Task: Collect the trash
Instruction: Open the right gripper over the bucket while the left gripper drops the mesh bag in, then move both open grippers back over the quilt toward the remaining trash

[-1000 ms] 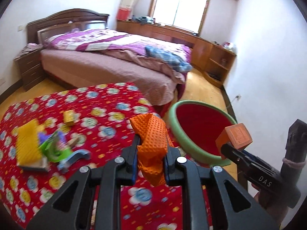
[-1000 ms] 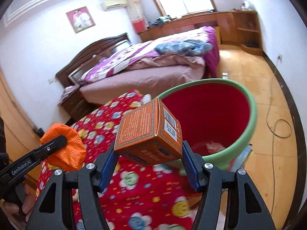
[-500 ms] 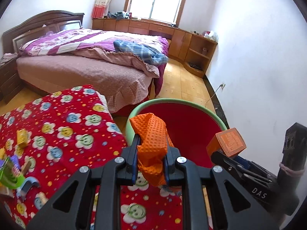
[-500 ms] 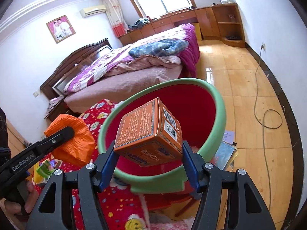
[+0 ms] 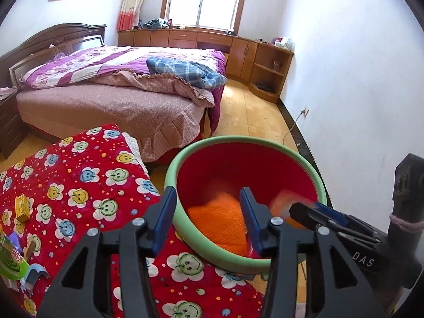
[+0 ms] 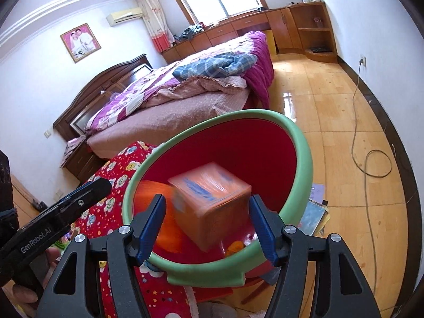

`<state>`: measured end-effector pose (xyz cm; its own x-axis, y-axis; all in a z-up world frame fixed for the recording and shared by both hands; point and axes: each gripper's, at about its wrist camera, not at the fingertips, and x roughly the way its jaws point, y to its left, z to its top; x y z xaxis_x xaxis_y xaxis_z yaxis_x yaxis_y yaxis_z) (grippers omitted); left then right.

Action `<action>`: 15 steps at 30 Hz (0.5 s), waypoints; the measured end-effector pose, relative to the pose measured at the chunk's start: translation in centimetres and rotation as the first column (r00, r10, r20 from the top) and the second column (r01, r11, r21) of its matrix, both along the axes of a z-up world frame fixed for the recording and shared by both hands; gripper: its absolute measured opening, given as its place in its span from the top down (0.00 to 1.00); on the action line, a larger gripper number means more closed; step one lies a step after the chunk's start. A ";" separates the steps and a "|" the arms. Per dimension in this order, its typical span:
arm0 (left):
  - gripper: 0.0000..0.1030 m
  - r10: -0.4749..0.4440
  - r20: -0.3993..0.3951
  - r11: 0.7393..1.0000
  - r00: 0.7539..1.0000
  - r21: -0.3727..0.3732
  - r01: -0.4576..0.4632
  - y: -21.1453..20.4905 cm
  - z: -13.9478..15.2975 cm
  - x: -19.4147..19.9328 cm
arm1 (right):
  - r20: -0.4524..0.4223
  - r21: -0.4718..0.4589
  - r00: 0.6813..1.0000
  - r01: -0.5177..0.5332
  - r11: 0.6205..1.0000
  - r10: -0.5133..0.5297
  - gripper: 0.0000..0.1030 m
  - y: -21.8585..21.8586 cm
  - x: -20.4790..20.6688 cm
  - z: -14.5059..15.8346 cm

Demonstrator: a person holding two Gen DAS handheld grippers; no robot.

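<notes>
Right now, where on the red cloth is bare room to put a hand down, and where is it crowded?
Free: the wide stretch of red cloth between the yellow box and the bin, and the strip in front of the bin. Crowded: the cloth's left edge, with the yellow box, green packet and blue piece. The bin holds the orange cloth and orange box.

Left gripper (image 5: 208,218) tilted down over bucket (image 5: 169,175), jaws opening, pads clear of anything. Right gripper (image 6: 208,228) just beside it, also over bucket, jaws apart (blurred box (image 6: 212,204) loose between, untouched).
</notes>
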<state>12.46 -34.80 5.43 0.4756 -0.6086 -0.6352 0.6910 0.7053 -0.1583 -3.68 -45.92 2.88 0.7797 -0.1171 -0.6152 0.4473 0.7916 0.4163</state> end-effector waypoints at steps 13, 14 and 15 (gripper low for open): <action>0.49 0.100 -0.036 0.995 0.994 -0.001 -0.101 3.3 0.4 0.3 | 0.028 -0.021 0.999 -0.016 1.000 0.017 0.35 1.3 -0.6 1.4; 0.49 0.112 -0.038 0.994 0.993 0.003 -0.112 3.9 0.4 0.2 | 0.029 -0.023 0.999 -0.019 1.000 0.019 0.35 1.4 -0.6 1.4; 0.49 0.118 -0.038 0.993 0.992 0.004 -0.118 4.2 0.4 0.1 | 0.031 -0.026 0.999 -0.022 0.999 0.022 0.35 1.6 -0.7 1.6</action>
